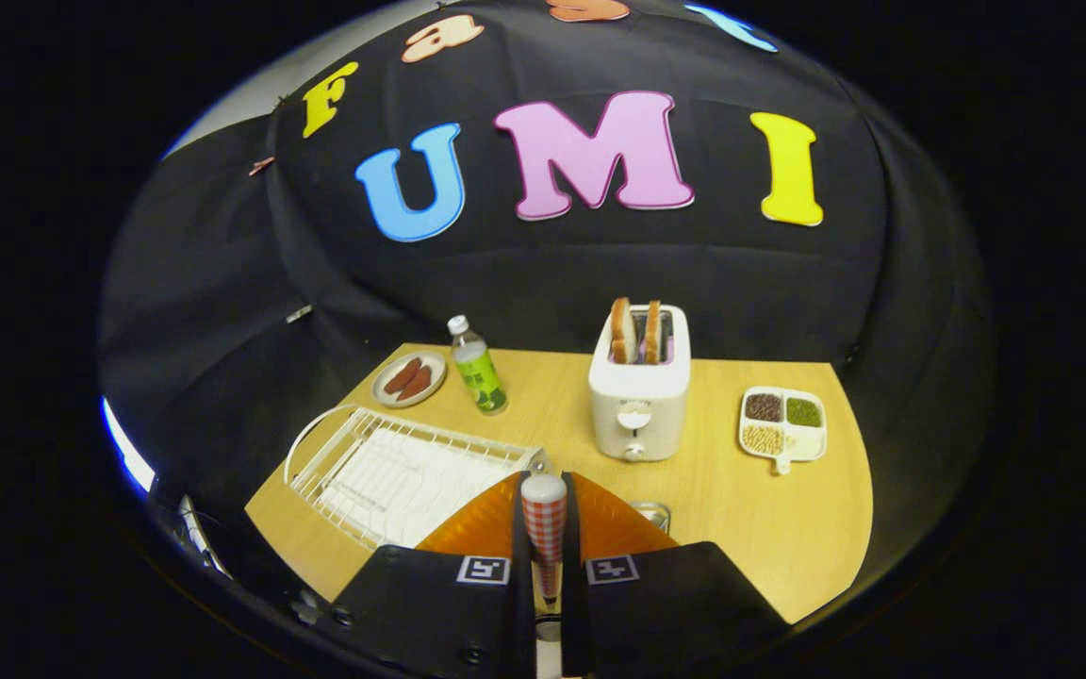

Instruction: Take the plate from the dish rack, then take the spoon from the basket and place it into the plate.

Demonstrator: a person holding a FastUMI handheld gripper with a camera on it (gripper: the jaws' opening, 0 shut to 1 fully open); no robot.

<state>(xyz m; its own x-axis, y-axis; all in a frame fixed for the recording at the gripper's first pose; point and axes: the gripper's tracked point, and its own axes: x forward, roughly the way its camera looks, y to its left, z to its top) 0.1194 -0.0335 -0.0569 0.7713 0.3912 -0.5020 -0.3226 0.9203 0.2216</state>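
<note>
Between the fingers (544,528) sits the spoon (544,519), handle up, both fingers clamped on its checked grip, held over the orange plate (468,523) just below. Risk, as I judge it: thin handle may slip or twist at release, so the spoon lands off the plate or tips it. Left: empty rack (392,471), touching the plate's edge. Behind it a sausage dish (408,379), bottle (478,378). Middle: toaster (639,396) with bread, near ahead, could get bumped. Right: bean tray (781,424), well apart on the desk (769,528).
</note>
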